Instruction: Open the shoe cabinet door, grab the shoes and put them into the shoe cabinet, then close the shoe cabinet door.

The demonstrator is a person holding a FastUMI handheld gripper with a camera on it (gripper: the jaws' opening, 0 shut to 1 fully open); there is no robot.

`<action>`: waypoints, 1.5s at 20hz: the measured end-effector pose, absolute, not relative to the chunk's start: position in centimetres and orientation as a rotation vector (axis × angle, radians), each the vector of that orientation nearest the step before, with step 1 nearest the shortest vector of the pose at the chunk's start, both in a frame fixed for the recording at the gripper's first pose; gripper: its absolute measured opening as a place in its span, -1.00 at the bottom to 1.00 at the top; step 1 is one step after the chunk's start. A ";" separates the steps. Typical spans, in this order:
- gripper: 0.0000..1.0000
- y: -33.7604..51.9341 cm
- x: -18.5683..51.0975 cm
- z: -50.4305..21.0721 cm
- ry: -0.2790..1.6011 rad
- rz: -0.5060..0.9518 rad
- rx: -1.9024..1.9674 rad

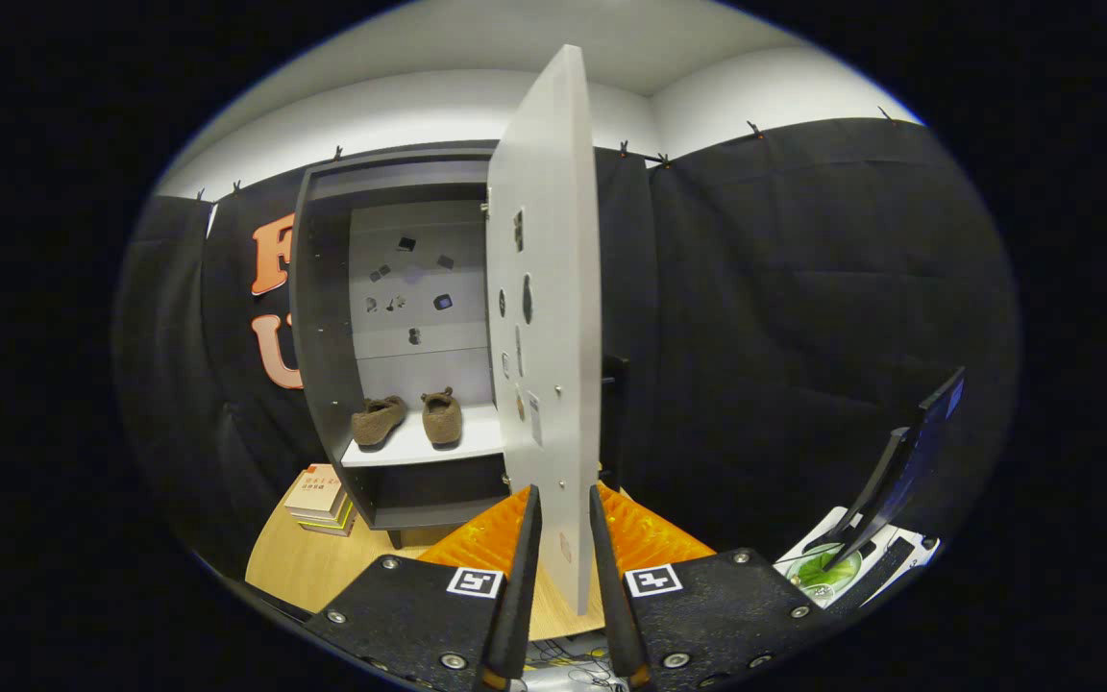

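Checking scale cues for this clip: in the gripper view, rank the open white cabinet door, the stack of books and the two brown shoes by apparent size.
1. Open white cabinet door, nearest the camera, between the gripper fingers.
2. Stack of books.
3. Two brown shoes, alike; not ranked apart.

The fisheye camera is riding on the gripper (pixel 563 524), looking forward along its fingers, close against the open door's (pixel 546 317) edge, with the cabinet (pixel 328 317) interior sitting left of centre.
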State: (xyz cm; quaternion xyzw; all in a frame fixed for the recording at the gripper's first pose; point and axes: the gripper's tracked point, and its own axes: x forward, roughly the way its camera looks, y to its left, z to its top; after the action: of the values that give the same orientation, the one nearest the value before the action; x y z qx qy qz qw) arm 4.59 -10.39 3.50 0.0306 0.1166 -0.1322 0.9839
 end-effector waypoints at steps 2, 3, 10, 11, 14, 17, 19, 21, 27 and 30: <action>-0.34 -11.7 5.6 3.3 0.223 -0.276 0.069; -0.34 -12.3 5.8 3.1 0.216 -0.280 0.067; -0.28 -15.4 9.8 1.5 0.194 -0.248 0.054; -0.25 -15.6 10.5 1.2 0.192 -0.240 0.044; -0.18 -16.3 12.0 0.7 0.191 -0.218 0.049; -0.15 -15.8 13.3 0.2 0.192 -0.187 0.062; -0.13 -16.0 13.5 -0.5 0.208 -0.197 0.045; -0.13 -15.8 13.6 -0.3 0.205 -0.200 0.032; -0.14 -14.9 13.4 -0.1 0.190 -0.204 0.013; -0.19 -13.5 13.3 -0.2 0.177 -0.179 0.043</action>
State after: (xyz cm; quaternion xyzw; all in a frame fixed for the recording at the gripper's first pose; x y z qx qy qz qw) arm 13.34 -13.48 -0.18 0.0216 0.0881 -0.0891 0.9919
